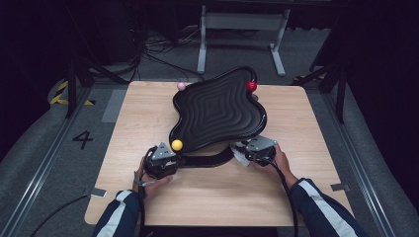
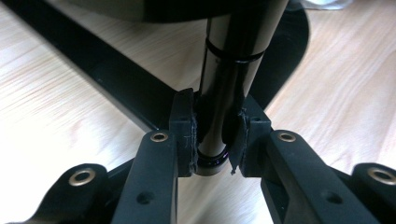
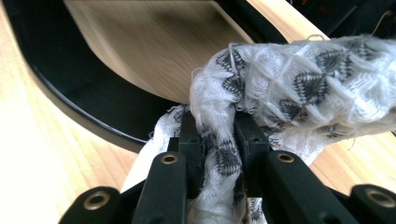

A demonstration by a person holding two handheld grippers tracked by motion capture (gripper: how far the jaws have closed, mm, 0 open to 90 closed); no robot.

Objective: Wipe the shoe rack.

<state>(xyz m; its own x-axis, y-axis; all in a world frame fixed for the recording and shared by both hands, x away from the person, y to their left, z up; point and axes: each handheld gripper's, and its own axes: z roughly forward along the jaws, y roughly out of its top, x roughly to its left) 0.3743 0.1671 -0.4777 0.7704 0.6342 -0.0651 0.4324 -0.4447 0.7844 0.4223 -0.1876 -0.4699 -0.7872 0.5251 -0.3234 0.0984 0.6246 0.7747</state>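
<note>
At the near side of your wooden worktop (image 1: 148, 118), your left gripper (image 1: 160, 160) is clenched on the black post (image 2: 219, 93) of the stand (image 1: 207, 160) that carries one wavy black tray (image 1: 217, 106), while your right gripper (image 1: 257, 150) is clamped on one white-and-grey knitted cloth (image 3: 280, 88) beside the tray's near right edge. Three balls sit at the tray's edge: one yellow ball (image 1: 177, 144) at the near left corner just above your left gripper, one pink ball (image 1: 181, 86) at the far left, one red ball (image 1: 252, 86) at the far right. The tray sits over the worktop's far middle; bare wood lies open to the left, the right and between your forearms.
</note>
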